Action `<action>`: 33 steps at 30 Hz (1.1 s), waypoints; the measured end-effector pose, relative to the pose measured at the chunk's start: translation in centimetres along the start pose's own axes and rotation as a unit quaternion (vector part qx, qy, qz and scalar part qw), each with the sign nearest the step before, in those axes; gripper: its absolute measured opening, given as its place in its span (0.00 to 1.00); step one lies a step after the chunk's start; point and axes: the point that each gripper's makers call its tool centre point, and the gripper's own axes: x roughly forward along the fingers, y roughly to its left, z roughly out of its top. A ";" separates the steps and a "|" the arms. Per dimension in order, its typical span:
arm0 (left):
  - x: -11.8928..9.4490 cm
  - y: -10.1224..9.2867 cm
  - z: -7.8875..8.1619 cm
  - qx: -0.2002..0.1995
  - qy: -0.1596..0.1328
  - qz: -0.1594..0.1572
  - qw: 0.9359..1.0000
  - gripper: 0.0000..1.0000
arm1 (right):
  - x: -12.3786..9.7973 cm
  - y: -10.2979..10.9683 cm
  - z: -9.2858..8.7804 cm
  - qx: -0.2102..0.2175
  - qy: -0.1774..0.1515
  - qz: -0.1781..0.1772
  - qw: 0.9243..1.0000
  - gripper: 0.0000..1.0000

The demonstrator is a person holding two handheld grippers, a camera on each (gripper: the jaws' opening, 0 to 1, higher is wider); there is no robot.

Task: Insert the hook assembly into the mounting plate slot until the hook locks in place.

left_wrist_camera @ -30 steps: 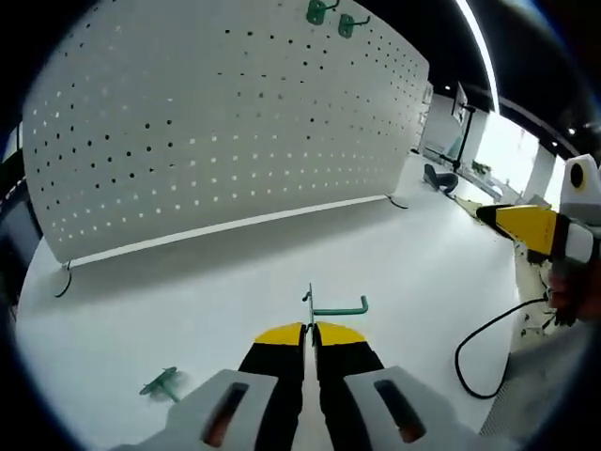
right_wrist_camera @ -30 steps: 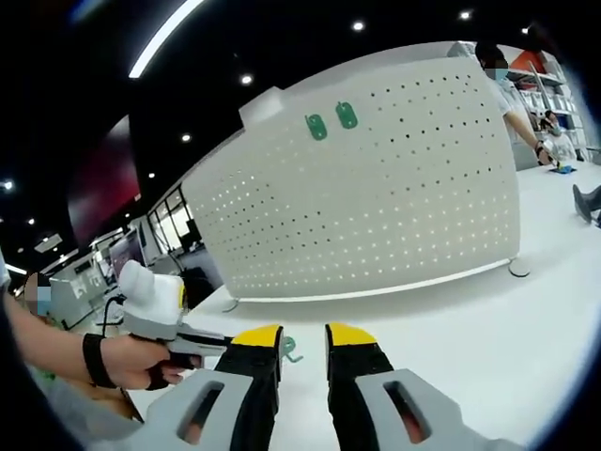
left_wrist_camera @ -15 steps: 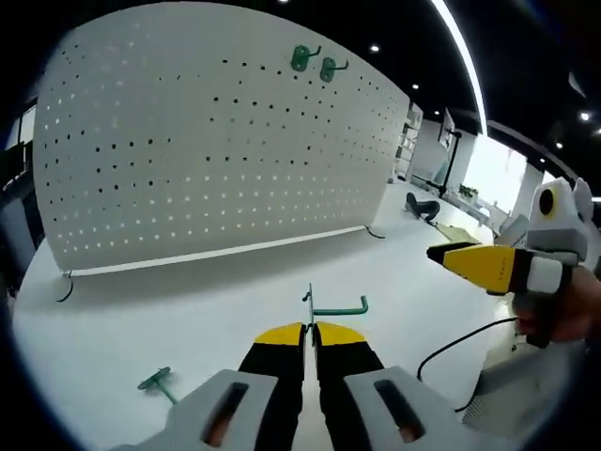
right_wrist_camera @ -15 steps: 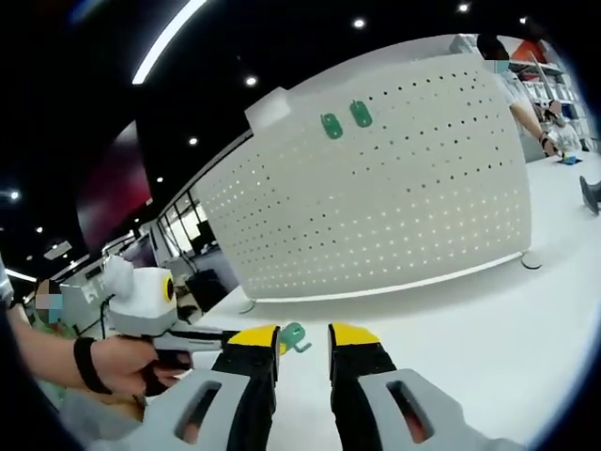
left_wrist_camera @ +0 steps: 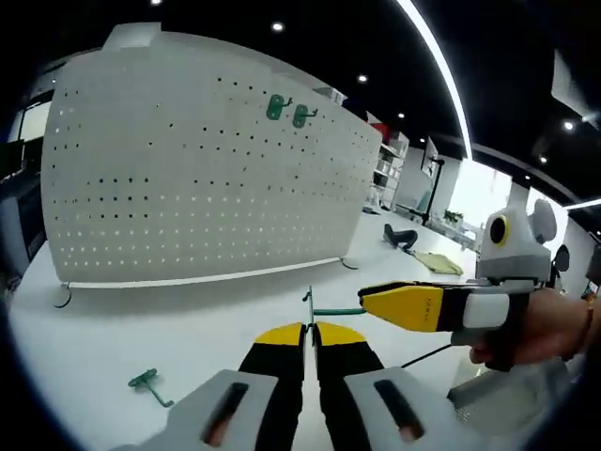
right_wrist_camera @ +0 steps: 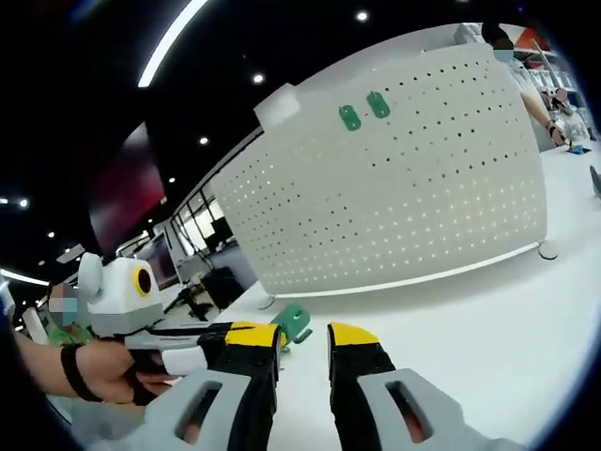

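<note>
Green hook [left_wrist_camera: 331, 311], clenched in the left gripper [left_wrist_camera: 309, 331], pointed sideways, well short of the pegboard [left_wrist_camera: 188, 178]; right gripper [right_wrist_camera: 293, 338] stood released alongside.

White table, with a pegboard and one loose hook

You have a white table [left_wrist_camera: 141, 329] that carries an upright perforated white pegboard [left_wrist_camera: 188, 178] on small feet. One green hook [left_wrist_camera: 146, 382] lies flat on the table, near you and well apart from the board. A black cable [left_wrist_camera: 427, 353] crosses the table's right edge.

white table [left_wrist_camera: 169, 310]; ceiling lights [left_wrist_camera: 277, 26]
</note>
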 end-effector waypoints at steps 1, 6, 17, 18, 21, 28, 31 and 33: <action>-0.3 -0.1 0.2 0.002 -0.005 -0.004 1.000 0.04 | 0.0 0.1 0.0 0.004 -0.001 0.000 1.000 0.19; -1.3 -0.4 0.9 0.013 -0.024 -0.022 0.999 0.04 | 0.2 1.3 0.3 0.021 -0.002 0.006 1.000 0.15; -3.4 -0.6 1.9 0.024 -0.049 -0.054 0.997 0.04 | 0.5 4.4 0.4 0.061 -0.003 0.026 0.998 0.07; -3.6 -0.6 2.0 0.026 -0.055 -0.055 0.997 0.04 | 0.5 4.5 0.4 0.060 -0.003 0.028 0.998 0.07; -4.0 -0.9 2.2 0.029 -0.061 -0.065 0.996 0.04 | 0.5 5.0 0.4 0.071 -0.002 0.034 0.997 0.06; -4.5 -0.7 2.4 0.036 -0.069 -0.067 0.995 0.04 | 0.7 6.4 0.5 0.124 -0.001 0.055 0.991 0.02; -5.0 -0.6 2.6 0.039 -0.073 -0.069 0.994 0.04 | 0.7 6.9 0.7 0.121 -0.003 0.054 0.991 0.02; -5.3 -0.5 2.7 0.039 -0.077 -0.070 0.994 0.04 | 0.7 7.3 0.8 0.114 -0.004 0.054 0.992 0.02</action>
